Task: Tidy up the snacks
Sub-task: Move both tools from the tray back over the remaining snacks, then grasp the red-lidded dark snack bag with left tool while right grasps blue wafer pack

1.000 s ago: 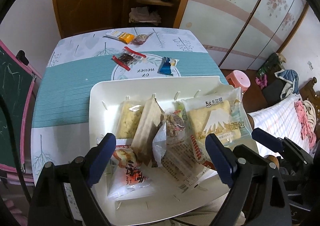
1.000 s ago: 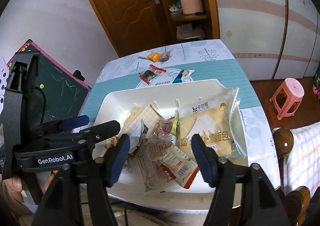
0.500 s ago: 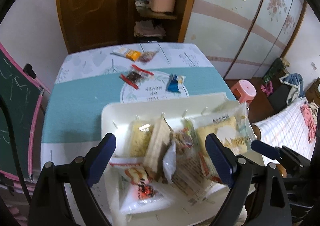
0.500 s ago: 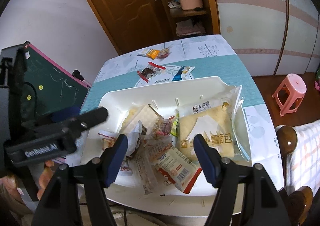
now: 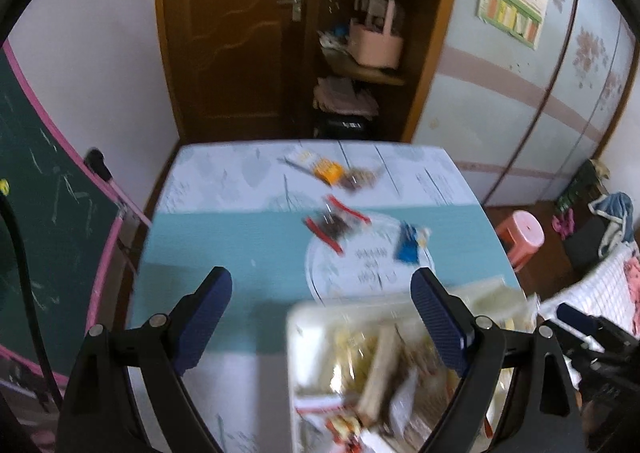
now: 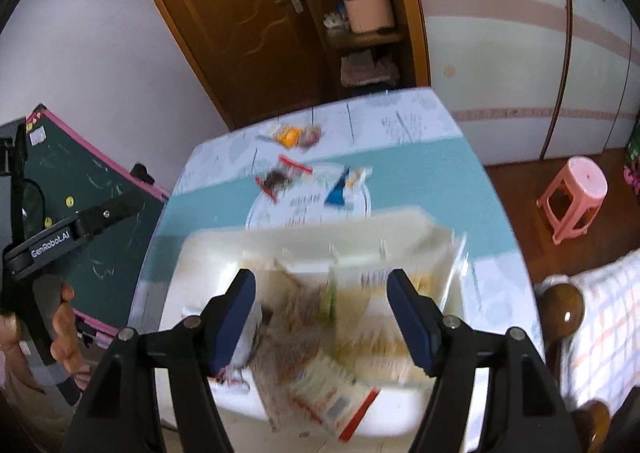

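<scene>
Hovering Over the Snack Tray, Both Claws Empty

Hanging above the near end of the table (image 6: 420,157), both grippers point down at a slant with nothing between their blue pads. The left gripper (image 5: 322,319) has its jaws spread wide over the teal band of the tablecloth and the tray's left edge. The right gripper (image 6: 322,317) also stands apart, directly over the heap in the tray.

The white tray (image 6: 304,241) sits at the near end of the table, piled with wrapped snacks; both views are blurred, so most packets cannot be told apart. One red-edged packet (image 6: 332,401) lies at the tray's near rim, spilling toward the table edge.

Four loose snacks lie beyond the tray, apart from it. A red-ended dark packet (image 5: 334,223) and a blue packet (image 5: 409,245) rest on the round printed patch in the middle. Further back, near the far edge, an orange packet (image 5: 326,169) lies just beside a small brownish packet (image 5: 360,179).

In the right view a hand (image 6: 66,337) grips the left gripper's handle at the left edge.
</scene>
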Motion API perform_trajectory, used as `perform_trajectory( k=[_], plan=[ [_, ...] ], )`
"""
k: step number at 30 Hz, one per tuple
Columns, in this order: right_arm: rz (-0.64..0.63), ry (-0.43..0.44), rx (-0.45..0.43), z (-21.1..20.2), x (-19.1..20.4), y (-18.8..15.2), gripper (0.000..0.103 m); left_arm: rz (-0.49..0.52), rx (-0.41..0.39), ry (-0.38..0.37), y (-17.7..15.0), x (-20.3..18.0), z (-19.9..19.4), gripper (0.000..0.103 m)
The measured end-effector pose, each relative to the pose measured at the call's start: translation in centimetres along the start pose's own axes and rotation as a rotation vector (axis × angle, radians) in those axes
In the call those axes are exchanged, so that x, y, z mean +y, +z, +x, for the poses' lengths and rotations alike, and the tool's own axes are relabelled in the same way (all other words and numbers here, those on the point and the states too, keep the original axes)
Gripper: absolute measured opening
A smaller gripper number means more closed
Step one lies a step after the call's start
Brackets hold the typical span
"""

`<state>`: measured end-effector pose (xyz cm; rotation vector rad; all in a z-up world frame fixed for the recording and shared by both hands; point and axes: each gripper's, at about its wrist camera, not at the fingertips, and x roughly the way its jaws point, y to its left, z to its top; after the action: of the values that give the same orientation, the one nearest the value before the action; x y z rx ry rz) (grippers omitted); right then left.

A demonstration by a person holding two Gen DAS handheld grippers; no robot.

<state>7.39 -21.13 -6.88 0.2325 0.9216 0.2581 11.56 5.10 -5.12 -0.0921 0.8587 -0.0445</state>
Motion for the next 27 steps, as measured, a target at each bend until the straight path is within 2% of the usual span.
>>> perform_trajectory(
  k=[4, 7, 10, 13, 16, 23, 27],
  plan=[
    [0.02, 0.009, -0.032, 0.0, -0.4, 4.4, 0.069, 0.047, -0.026, 0.018, 3.8, -0.1, 1.0, 0.091],
    [0.013, -0.035, -0.058, 1.0, -0.5, 7.9, 0.069, 0.108, -0.054, 0.044, 6.1, -1.0, 2.2, 0.092],
    [0.014, -0.061, -0.051, 3.2, -0.8, 10.6, 0.069, 0.149, -0.047, 0.061, 7.8, -1.8, 4.6, 0.097],
    [0.028, -0.09, -0.004, 6.6, -1.3, 12.4, 0.069, 0.19, 0.02, 0.05, 8.7, -2.7, 8.3, 0.097],
    [0.03, -0.126, 0.093, 11.4, -2.0, 13.3, 0.069, 0.248, 0.114, 0.042, 8.4, -3.7, 12.6, 0.097],
    [0.11, -0.125, 0.31, 20.6, -3.6, 12.3, 0.069, 0.423, 0.34, 0.025, 5.7, -5.5, 22.2, 0.097],
    [0.143, -0.127, 0.402, 24.2, -3.5, 11.1, 0.069, 0.453, 0.398, 0.05, 4.7, -5.4, 25.4, 0.097]
  ],
)
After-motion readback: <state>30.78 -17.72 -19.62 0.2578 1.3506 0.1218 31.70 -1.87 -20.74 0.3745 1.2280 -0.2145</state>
